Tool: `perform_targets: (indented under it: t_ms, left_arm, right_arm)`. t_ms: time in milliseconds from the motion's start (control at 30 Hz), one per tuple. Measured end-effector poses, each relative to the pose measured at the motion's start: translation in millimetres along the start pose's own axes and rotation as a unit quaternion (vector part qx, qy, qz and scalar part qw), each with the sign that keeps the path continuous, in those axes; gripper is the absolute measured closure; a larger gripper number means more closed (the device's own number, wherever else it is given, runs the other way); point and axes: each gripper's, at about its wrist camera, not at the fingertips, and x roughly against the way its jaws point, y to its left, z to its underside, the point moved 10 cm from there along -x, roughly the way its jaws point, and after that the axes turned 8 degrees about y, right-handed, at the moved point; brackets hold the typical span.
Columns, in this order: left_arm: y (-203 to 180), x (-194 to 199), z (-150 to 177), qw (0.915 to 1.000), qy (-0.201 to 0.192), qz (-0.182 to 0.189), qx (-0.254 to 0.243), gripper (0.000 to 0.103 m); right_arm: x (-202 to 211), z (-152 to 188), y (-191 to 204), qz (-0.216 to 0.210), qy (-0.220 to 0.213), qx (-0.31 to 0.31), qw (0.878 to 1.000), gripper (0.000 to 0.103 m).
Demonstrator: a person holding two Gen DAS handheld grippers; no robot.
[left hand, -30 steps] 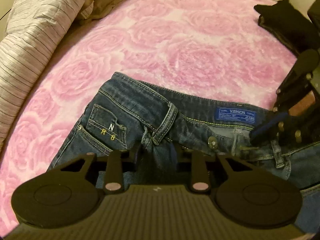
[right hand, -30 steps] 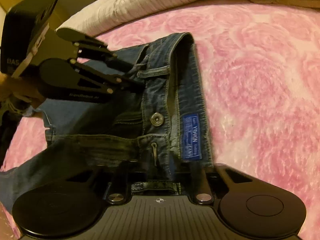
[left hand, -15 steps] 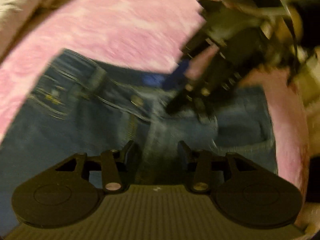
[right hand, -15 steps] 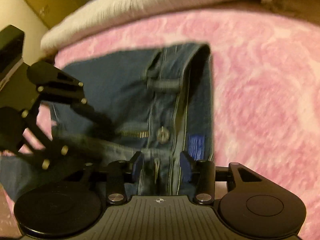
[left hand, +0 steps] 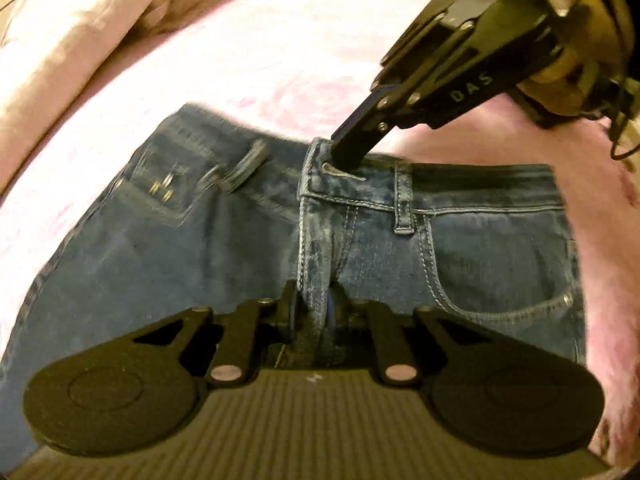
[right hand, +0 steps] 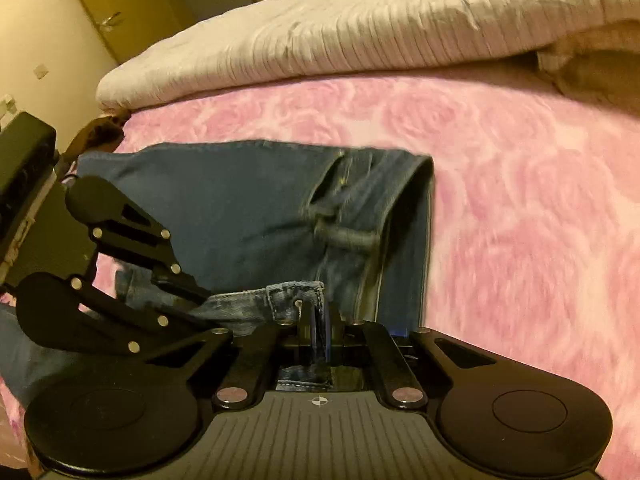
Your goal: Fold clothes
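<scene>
Setting: bed with pink rose-patterned blanket (right hand: 520,184); striped duvet (right hand: 320,36) bunched along the far edge.
Item: blue jeans (left hand: 168,248), waist end spread on the blanket.
Left tool (left hand: 312,312): clenched on the fly seam.
Right tool (right hand: 318,330): clenched on the waistband by the buttonhole.
Step, as judged: front being closed and evened; next, lay it flat and smooth, without twisting.

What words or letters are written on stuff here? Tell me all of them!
"DAS": pale letters on the side of the black right tongs, which are pinching the waistband of the blue denim jeans.
Yellow stitched marks on the jeans' small back pocket: too blurred to read.
No other writing shows in either view.
</scene>
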Motion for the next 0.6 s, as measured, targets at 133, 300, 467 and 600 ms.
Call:
perform_targets:
  t_ms: [133, 300, 467, 600]
  left_arm:
    - [2.1, -27.4, 1.4, 0.9996, 0.027, 0.003, 0.000, 0.087]
    - [5.8, -26.3, 3.6, 0.9998, 0.018, 0.005, 0.007, 0.083]
    - [4.8, -23.6, 0.2, 0.9999, 0.012, 0.006, 0.010, 0.083]
    - [3.3, -22.5, 1.0, 0.9999, 0.004, 0.008, 0.015, 0.083]
  right_arm:
    - [-38.5, 8.5, -15.6, 0.017, 0.045, 0.001, 0.999, 0.100]
    - [-32.4, 13.8, -26.5, 0.012, 0.030, -0.014, 0.999, 0.045]
    - [-45.6, 9.9, -24.4, -0.035, 0.038, 0.010, 0.999, 0.045]
    - [-47.9, 6.5, -24.4, -0.067, 0.038, -0.004, 0.997, 0.056]
